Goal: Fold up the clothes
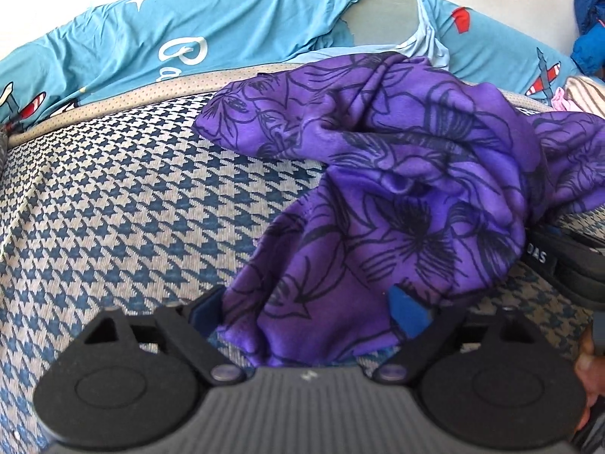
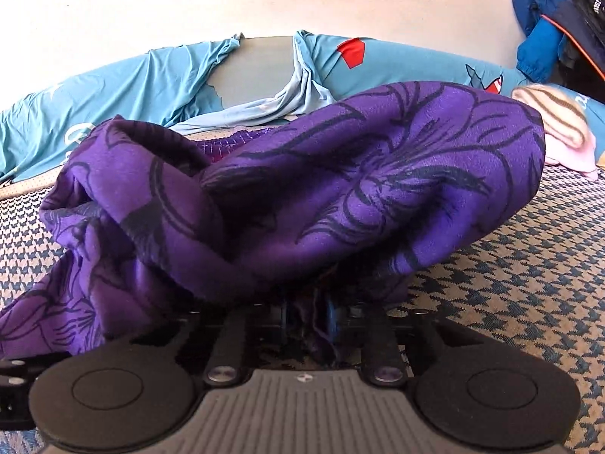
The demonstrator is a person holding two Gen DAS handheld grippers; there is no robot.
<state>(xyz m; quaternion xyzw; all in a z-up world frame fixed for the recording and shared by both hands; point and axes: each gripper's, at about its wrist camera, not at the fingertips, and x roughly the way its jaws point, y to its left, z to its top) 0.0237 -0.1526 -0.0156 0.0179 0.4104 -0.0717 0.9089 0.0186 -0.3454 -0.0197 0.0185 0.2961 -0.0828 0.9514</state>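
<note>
Right jaws: pressed together on a bunched edge of the purple garment (image 2: 310, 189); our right gripper (image 2: 306, 316) has cloth trapped between its blue pads and draped over them.

Left jaws: spread wide; our left gripper (image 1: 306, 310) straddles a hanging fold of the garment, with one blue pad (image 1: 410, 312) clear on the right and the other half hidden. No pinch yet.

Garment: crumpled in a loose heap on the houndstooth bed (image 1: 113, 208), towards its far edge, partly lifted on the right side. No flat panel, no crease, no clean edge shows.

Around it: blue printed sheet (image 1: 189, 34) bunched along the far edge; a striped cloth (image 2: 552, 117) and a pink one by the far right corner; a blue jacket (image 2: 540, 38) hangs beyond.

Progress: we judge the fold barely begun. Nothing is laid out or squared.

Left to do: close the left jaws on an edge, spread the garment flat between both grippers, then fold it.
</note>
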